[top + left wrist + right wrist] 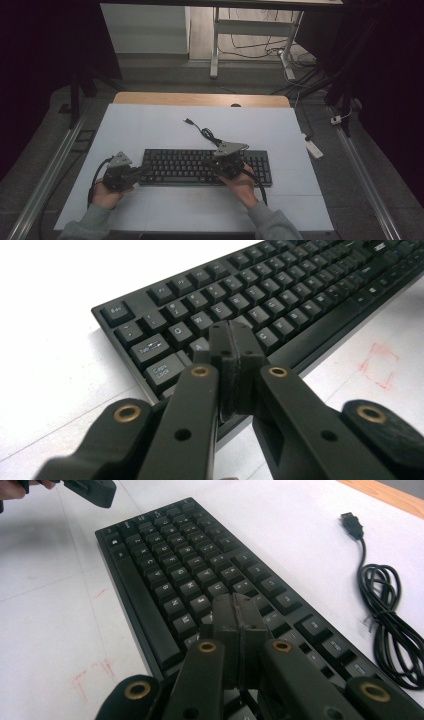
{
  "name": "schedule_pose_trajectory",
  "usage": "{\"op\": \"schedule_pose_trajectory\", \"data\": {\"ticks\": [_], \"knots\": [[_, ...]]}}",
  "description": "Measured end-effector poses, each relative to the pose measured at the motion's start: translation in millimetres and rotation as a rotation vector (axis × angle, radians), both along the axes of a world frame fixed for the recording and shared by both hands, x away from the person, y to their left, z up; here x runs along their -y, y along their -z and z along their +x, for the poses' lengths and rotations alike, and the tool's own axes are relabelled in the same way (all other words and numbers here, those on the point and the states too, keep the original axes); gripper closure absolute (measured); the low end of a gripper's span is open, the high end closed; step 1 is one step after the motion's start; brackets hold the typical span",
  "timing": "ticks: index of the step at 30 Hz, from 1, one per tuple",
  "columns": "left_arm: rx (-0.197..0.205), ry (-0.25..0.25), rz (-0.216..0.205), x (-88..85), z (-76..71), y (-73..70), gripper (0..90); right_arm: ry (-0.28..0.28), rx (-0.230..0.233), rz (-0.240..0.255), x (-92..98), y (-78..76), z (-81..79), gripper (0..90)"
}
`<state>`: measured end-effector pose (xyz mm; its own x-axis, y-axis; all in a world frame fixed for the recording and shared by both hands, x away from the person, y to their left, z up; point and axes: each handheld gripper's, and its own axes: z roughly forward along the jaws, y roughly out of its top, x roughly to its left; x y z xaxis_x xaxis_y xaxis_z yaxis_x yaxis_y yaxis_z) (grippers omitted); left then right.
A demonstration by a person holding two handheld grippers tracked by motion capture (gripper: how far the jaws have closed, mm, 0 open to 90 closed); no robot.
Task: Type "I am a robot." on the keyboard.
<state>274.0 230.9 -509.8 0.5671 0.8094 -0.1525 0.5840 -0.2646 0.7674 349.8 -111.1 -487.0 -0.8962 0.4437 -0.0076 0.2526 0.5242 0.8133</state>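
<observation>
Black plastic keyboard (206, 167) near table's (150, 125) front edge. Left gripper (231, 332) over its left end, right gripper (235, 607) over its right half; both jaw pairs pressed together, empty.

Lab or recording workspace, not home. White surface (150, 125) laid over wooden desk top (200, 99), red square marks drawn on it (377, 365). Metal rails (45, 180) along both sides on grey floor. Dark curtains (45, 60) left and right. Behind: white desk frame (216, 40), loose cables on floor (260, 47), power strip (314, 148). Black keyboard (200, 167) on surface, coiled cable with plug (387, 600) beside it. Dim light overall.
</observation>
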Motion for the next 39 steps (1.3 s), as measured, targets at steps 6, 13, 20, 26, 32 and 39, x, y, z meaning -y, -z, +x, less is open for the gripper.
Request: {"op": "schedule_pose_trajectory", "data": {"ticks": [6,13,20,26,32,39], "knots": [[-0.009,-0.006,0.04,2.9,3.8,4.7,88.9,0.002,-0.016,-0.009,-10.0,3.3,6.2,89.4],[-0.016,-0.007,0.065,4.8,7.6,8.9,88.9,0.004,-0.031,-0.022,-20.1,7.8,13.8,89.4],[-0.033,-0.013,0.072,3.7,9.6,13.7,88.8,0.015,-0.046,-0.031,-29.6,13.7,21.5,89.3],[-0.043,-0.015,0.085,3.6,11.8,17.2,88.7,0.024,-0.048,-0.036,-34.2,17.7,25.7,89.3],[-0.046,-0.014,0.09,3.9,12.4,18.9,88.6,0.039,-0.05,-0.036,-35.4,20.6,28.6,89.3],[-0.048,-0.013,0.097,4.3,12.6,20.2,88.4,0.043,-0.052,-0.054,-38.1,24.0,29.2,89.2]]}}
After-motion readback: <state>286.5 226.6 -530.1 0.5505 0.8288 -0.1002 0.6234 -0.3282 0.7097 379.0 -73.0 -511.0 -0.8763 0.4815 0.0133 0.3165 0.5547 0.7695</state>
